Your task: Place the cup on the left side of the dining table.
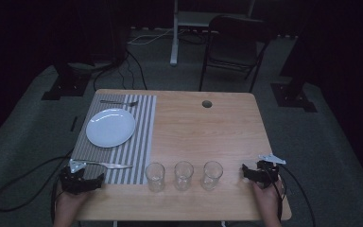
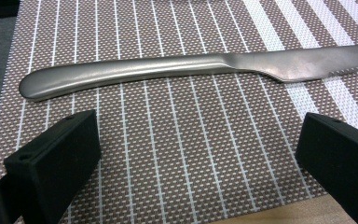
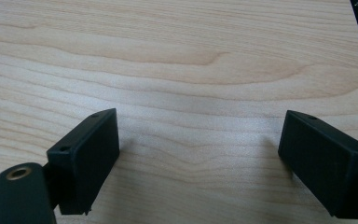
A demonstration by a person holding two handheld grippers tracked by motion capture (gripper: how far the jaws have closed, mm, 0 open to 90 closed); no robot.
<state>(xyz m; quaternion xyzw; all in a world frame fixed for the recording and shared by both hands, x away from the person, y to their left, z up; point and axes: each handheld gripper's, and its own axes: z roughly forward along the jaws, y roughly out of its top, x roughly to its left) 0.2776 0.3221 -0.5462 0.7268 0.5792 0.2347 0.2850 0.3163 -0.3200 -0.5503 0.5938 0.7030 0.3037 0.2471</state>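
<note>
High view: light wooden rectangular table (image 1: 203, 127), grey-and-white striped woven placemat (image 1: 142, 137) on its left half. Round white plate (image 1: 110, 127) sits on the mat, small metal fork (image 1: 118, 102) beyond it at the mat's far edge. Three clear drinking glasses (image 1: 183, 175) stand in a row along the near edge, between the two grippers. Dull silver metal table knife (image 2: 191, 70) lies flat on the mat's near edge, handle toward the left, blade pointing right. Left gripper (image 2: 196, 154) sits low just short of the knife, jaws wide apart, nothing between them, not touching the knife. Right gripper (image 3: 198, 154) rests over bare wood at the near right corner, jaws also spread, holding nothing.
</note>
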